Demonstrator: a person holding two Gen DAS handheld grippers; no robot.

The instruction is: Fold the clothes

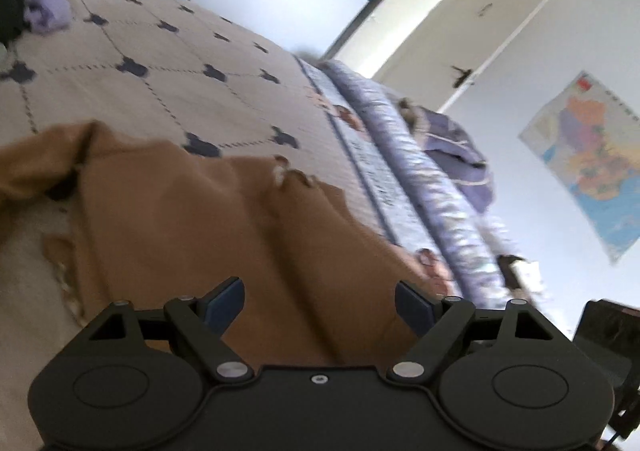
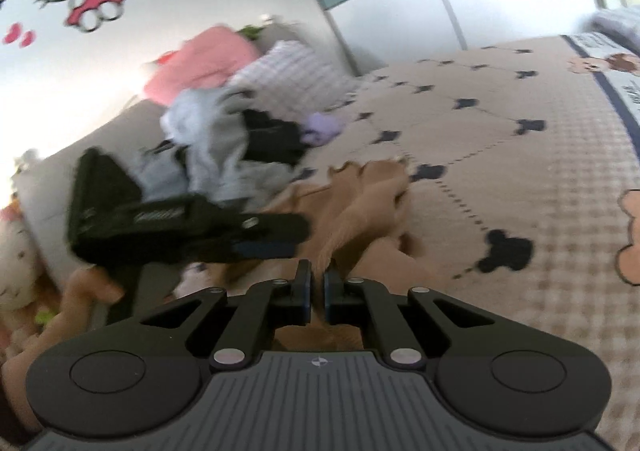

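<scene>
The soft tan-brown cloth garment lies rumpled on the checked beige bedspread, limp and light (best taken by an edge), the right gripper pinching a fold of it, the left gripper jaws spread above it.

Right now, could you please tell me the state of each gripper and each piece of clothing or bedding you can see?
Left gripper: open, fingers wide apart above the brown garment.
Right gripper: shut on the brown garment.
Brown garment: unfolded, crumpled on the bed.
Clothes pile: unfolded, heaped in a jumble.
Purple cloth: bunched up on the bedspread.
Bedspread: spread flat.
Blue quilt: rumpled along the bed's edge.
</scene>
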